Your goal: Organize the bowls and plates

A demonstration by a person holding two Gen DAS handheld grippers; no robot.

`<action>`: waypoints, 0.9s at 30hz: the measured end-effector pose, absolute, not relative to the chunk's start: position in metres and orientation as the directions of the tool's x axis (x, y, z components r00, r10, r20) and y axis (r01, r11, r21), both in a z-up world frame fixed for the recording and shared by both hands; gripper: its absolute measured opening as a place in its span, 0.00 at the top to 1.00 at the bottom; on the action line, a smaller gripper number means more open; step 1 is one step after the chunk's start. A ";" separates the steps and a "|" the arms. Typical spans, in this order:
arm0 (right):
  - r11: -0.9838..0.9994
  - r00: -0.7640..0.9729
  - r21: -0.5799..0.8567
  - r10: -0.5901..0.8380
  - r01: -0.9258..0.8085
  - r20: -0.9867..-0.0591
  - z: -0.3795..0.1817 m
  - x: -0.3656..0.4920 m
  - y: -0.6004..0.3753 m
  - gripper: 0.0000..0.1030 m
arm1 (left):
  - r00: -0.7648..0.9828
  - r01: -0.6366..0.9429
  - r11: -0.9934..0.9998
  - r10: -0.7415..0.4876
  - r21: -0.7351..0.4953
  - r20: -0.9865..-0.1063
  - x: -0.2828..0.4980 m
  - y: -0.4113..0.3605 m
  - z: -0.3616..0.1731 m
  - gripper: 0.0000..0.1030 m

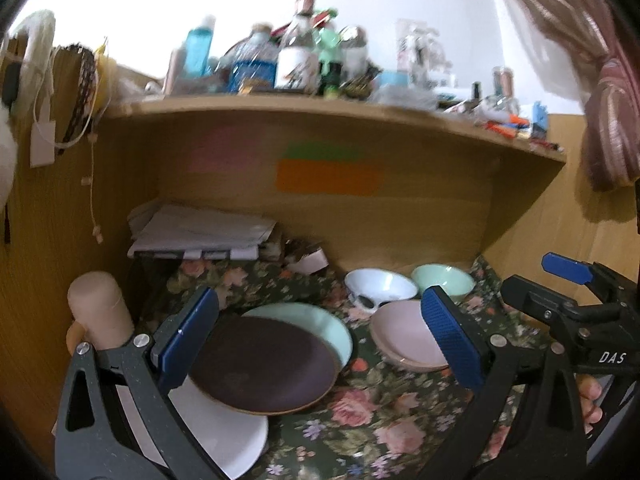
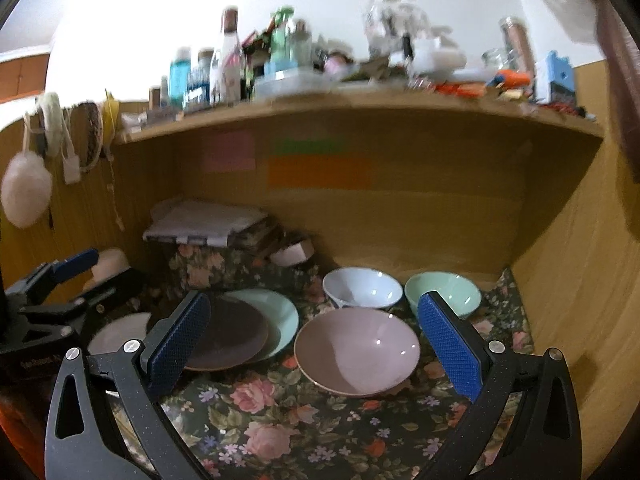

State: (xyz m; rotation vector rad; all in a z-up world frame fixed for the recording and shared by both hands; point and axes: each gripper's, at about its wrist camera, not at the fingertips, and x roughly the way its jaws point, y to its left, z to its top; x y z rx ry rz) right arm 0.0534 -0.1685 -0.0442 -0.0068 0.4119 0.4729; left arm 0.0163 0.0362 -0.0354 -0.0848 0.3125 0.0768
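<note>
Three plates overlap on the floral cloth: a brown plate [image 1: 264, 364] lies on a mint plate [image 1: 324, 324] and a white plate [image 1: 224, 432]. My left gripper [image 1: 320, 308] hovers open above them, its left finger over the brown plate's rim. To the right lie a pink bowl [image 2: 356, 350], a white bowl [image 2: 362, 288] and a mint bowl [image 2: 444, 292]. My right gripper [image 2: 314, 300] is open just above the pink bowl. Each gripper shows in the other's view, right gripper [image 1: 528, 272] and left gripper [image 2: 114, 266], both with jaws apart.
A wooden alcove closes in the back and both sides, and a shelf [image 1: 320, 110] crowded with bottles hangs overhead. A stack of papers [image 1: 200, 232] sits at the back left. A pale cylinder [image 1: 100, 308] stands by the left wall. A curtain [image 1: 608, 120] hangs at right.
</note>
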 end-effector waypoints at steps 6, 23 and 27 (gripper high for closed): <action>0.886 0.778 0.056 0.432 -0.460 -0.456 -0.065 0.074 -0.143 0.00 | 0.912 -0.156 0.985 0.117 -0.069 -0.392 0.033 0.066 -0.061 0.00; 0.754 0.507 0.147 0.559 -0.641 -0.656 -0.117 0.145 -0.052 0.26 | 0.768 -0.308 0.948 0.195 -0.085 -0.609 0.072 0.152 -0.131 0.21; 0.736 0.453 0.143 0.546 -0.662 -0.705 -0.130 0.162 -0.028 0.44 | 0.738 -0.311 0.946 0.178 -0.095 -0.650 0.080 0.163 -0.141 0.29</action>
